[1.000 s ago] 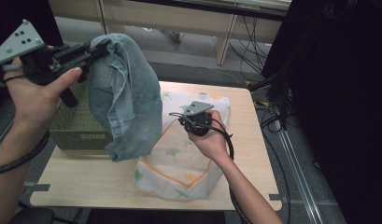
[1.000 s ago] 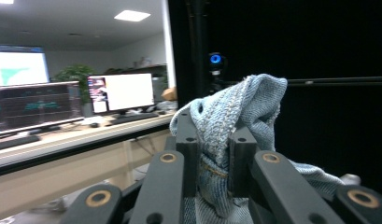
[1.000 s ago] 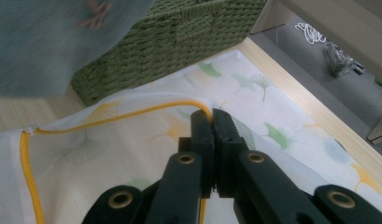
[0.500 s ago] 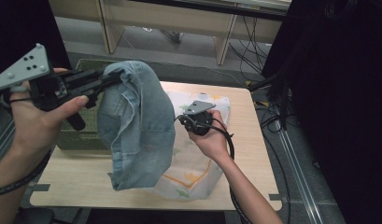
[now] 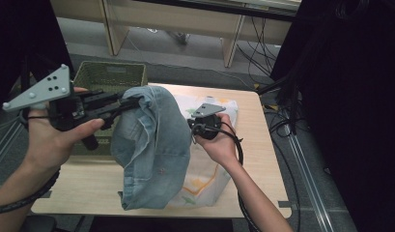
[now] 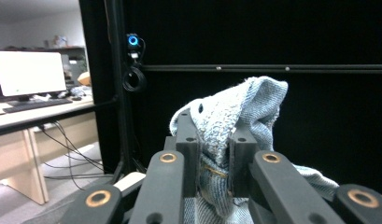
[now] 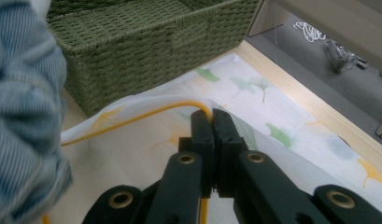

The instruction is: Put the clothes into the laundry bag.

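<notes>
Left tool (image 5: 130,102): clamped on denim (image 5: 154,150), which hangs above the counter (image 5: 84,186). Right tool (image 7: 212,123): clamped on the yellow hem of a cloth (image 7: 282,140) lying on the counter beside a green basket (image 7: 146,42).

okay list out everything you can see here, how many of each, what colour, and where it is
Denim garment: one, faded blue, hanging from the left tool over the table's middle.
Printed cloth: one, white with yellow edging and leaf prints, spread on the table, its edge pinched by the right tool.
Woven basket: one, green, far left of the table.
Table: one, light wood.
Monitor: one, lit white, on a background desk.
Left tool: black, shut on the denim.
Right tool: black, shut on the cloth's edge.
Hands: two, one gripping each tool.
</notes>
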`<state>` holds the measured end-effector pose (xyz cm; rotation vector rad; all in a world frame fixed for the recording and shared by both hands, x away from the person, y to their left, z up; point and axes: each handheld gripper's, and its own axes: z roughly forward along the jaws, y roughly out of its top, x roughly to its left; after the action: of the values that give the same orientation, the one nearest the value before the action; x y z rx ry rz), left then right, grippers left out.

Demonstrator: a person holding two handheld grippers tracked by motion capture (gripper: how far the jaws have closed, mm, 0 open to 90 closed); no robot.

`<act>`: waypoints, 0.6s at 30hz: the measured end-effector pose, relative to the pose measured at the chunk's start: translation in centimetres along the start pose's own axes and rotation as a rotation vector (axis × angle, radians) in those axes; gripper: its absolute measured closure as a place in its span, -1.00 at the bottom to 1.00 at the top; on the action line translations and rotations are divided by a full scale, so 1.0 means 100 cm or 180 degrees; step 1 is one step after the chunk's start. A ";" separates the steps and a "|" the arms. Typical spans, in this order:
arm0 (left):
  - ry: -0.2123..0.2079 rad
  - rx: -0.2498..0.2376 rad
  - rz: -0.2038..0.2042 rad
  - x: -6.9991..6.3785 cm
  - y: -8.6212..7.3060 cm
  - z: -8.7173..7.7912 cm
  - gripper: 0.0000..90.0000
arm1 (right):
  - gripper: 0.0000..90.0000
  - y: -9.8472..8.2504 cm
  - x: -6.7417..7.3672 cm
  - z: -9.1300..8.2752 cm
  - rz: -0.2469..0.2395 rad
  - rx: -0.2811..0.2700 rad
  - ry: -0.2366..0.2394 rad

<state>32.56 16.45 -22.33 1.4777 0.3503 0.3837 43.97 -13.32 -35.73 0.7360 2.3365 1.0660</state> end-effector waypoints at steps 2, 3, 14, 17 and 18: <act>-0.0049 0.0064 -0.0018 -0.001 -0.005 0.005 0.75 | 1.00 0.000 0.000 0.000 0.0055 0.0002 -0.0007; -0.0049 0.0064 -0.0018 -0.001 -0.005 0.005 0.75 | 1.00 0.000 0.000 0.000 0.0055 0.0002 -0.0007; -0.0176 0.0469 -0.0206 0.004 -0.041 0.030 0.75 | 1.00 0.002 -0.002 -0.005 0.0106 -0.0124 -0.0042; -0.0179 0.0547 -0.0248 0.007 -0.048 0.034 0.75 | 1.00 0.003 -0.002 -0.006 0.0137 -0.0153 -0.0049; -0.0179 0.0577 -0.0274 0.008 -0.052 0.036 0.75 | 1.00 0.003 -0.002 -0.006 0.0137 -0.0153 -0.0049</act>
<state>35.12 13.32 -27.23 1.6408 0.4107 0.2458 43.85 -13.64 -35.07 0.7768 2.2837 1.1269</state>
